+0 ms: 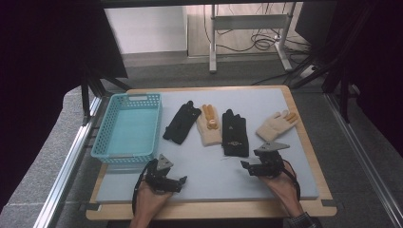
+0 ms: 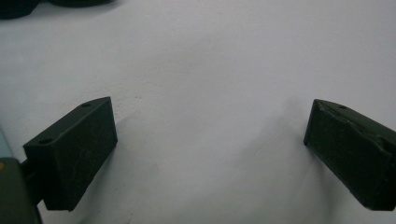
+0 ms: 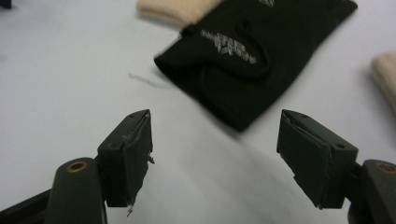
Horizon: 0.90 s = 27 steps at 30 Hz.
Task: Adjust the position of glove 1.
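Four gloves lie in a row on the pale blue mat [image 1: 209,166]: a black glove [image 1: 181,121], a cream glove with orange fingertips [image 1: 209,125], a second black glove [image 1: 235,133] with silver print, and another cream glove [image 1: 277,124]. My left gripper [image 1: 182,179] rests open near the mat's front left, holding nothing; its jaws stand wide over bare mat [image 2: 210,93]. My right gripper [image 1: 244,165] is open just in front of the printed black glove [image 3: 261,51], whose cuff lies beyond its jaws.
A turquoise plastic basket [image 1: 127,127] stands empty at the mat's left side. The mat lies on a wooden tabletop [image 1: 309,142] with aluminium rails [image 1: 71,156] beside it. A desk frame and cables [image 1: 252,38] are on the floor behind.
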Tool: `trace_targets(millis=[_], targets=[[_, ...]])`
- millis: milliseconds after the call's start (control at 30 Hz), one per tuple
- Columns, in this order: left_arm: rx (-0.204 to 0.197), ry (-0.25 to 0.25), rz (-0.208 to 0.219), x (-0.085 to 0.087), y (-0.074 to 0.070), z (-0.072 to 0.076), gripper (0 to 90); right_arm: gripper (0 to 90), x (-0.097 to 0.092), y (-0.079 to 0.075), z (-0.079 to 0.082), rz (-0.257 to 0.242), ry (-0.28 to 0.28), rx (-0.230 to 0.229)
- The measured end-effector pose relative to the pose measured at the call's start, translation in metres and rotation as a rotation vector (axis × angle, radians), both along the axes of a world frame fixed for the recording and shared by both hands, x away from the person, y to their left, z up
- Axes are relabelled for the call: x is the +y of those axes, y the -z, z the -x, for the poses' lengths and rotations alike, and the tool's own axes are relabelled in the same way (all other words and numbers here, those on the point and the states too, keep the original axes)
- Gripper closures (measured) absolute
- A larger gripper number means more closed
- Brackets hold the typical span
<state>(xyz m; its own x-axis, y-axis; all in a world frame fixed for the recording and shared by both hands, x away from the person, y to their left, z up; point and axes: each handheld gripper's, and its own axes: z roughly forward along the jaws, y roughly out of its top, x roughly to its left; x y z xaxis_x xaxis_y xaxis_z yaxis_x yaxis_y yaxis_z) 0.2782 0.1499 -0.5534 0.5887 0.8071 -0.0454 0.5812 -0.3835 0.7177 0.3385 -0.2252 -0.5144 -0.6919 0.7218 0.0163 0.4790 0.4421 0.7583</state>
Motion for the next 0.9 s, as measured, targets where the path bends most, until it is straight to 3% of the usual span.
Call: trace_targets(millis=[267, 500, 900], targets=[[-0.001, -0.001, 0.001, 0.000, 0.000, 0.000, 2.8, 27.8, 0.026, -0.011, -0.018, 0.017, -0.058, 0.004], [-0.002, -0.001, 0.002, 0.000, 0.000, 0.000, 2.8, 30.6, 0.044, -0.011, -0.033, 0.014, -0.098, 0.022], [-0.003, -0.003, 0.003, 0.000, 0.000, 0.001, 2.8, 42.0, 0.079, -0.016, -0.058, 0.011, -0.156, 0.029]])
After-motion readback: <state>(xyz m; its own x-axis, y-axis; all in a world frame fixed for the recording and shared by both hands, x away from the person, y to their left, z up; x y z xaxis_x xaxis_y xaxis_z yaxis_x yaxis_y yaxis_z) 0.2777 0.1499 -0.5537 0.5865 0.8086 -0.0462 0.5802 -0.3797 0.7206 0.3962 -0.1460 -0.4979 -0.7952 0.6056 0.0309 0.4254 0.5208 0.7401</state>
